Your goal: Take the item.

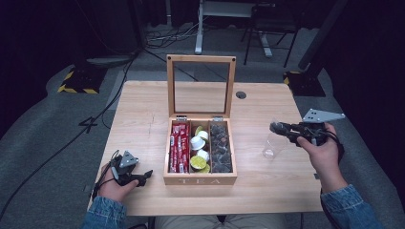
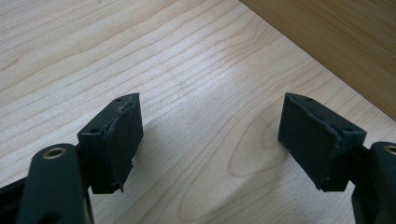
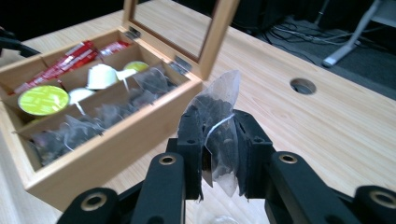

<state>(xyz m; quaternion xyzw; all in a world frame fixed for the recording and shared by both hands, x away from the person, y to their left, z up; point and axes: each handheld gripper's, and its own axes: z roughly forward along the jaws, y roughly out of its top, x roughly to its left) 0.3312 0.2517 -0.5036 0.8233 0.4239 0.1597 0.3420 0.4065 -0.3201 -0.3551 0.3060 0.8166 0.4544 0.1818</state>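
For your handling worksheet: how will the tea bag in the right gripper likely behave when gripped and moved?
The tea bag looks thin and see-through, so probably light and floppy. Its top corner sticks up above the closed jaws, so it may hold some shape. The mesh could tear if squeezed hard.
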